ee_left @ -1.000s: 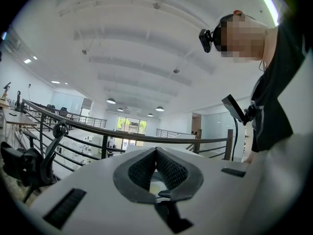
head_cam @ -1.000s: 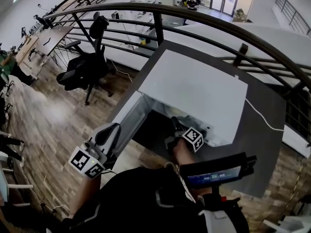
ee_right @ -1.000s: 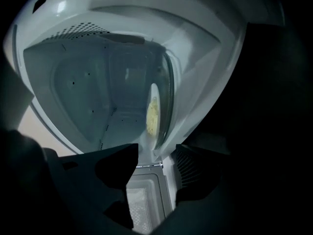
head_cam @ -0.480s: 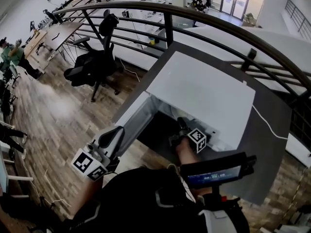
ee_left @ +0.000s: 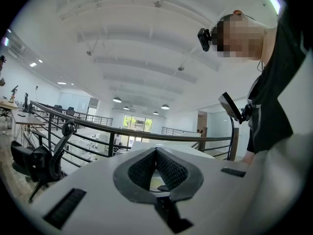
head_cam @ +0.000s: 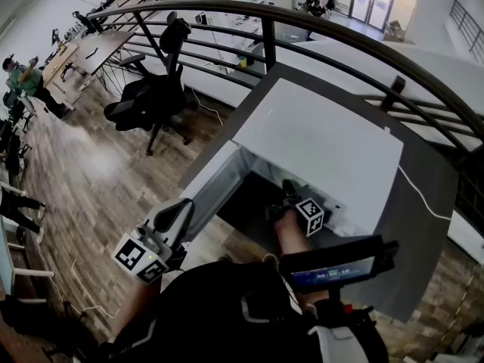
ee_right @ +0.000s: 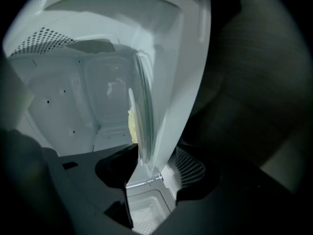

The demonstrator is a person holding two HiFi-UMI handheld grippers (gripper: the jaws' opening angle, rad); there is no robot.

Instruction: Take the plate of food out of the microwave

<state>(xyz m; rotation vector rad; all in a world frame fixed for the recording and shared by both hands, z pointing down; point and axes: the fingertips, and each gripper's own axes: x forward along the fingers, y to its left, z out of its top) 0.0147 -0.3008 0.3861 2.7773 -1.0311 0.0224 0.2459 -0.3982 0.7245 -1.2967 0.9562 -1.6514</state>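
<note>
While right claw (ee_right: 155, 168) gapes around plate (ee_right: 142, 124) rim inside microwave (head_cam: 318, 142), left claw (ee_left: 156, 152) pinched empty, office chair (head_cam: 151, 98) beyond

- Open-plan office on a railed upper level.
- Black wheeled swivel chair (head_cam: 155, 93) at 10 o'clock.
- Long wooden desks (head_cam: 94, 51) behind it.
- Curved dark metal railing (head_cam: 340, 32) at 12 o'clock.

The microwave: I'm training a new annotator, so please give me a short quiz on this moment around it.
1. True or false: the left gripper is outside the microwave.
2. Which gripper has its jaws apart? A the left gripper, B the right gripper.
3. Fill in: the right gripper's jaws straddle the rim of the ____.
Key: 1 true; 2 B; 3 plate.
</note>
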